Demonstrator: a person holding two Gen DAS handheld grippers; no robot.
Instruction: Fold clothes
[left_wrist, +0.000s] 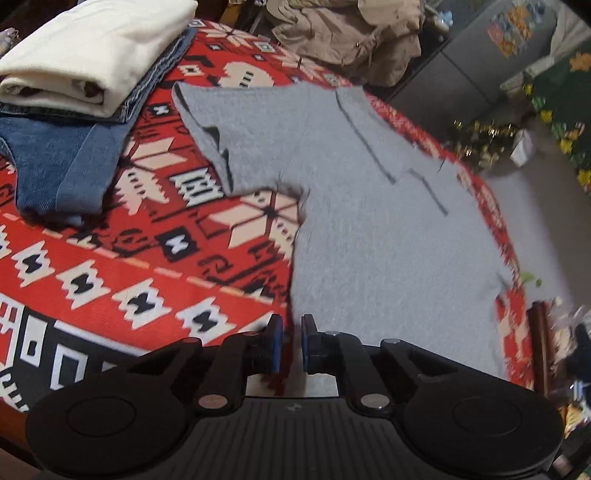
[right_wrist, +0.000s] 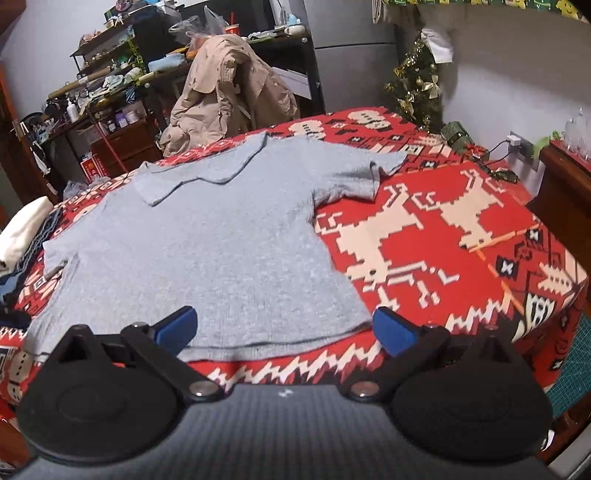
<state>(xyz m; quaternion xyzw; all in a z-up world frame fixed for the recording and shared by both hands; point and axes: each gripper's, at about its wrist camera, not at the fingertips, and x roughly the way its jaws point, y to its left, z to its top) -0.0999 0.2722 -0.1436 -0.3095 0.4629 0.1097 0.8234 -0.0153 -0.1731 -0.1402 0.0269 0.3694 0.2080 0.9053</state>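
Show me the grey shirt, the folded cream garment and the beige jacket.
grey shirt (right_wrist: 207, 251): right wrist view, middle of the body.
folded cream garment (left_wrist: 96, 48): left wrist view, top face.
beige jacket (right_wrist: 225, 92): right wrist view, draped middle.

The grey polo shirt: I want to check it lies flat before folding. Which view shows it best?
The right wrist view: the grey polo shirt appears sharp, with collar, both sleeves and hem. The left wrist view is blurred, showing one sleeve and the collar.

Indoor light was even and moderate, casting only soft shadows. Fisheye bending curved both views, with dark corners at the edges. Motion blur smeared the far right of the left wrist view; the right wrist view was slightly soft throughout.
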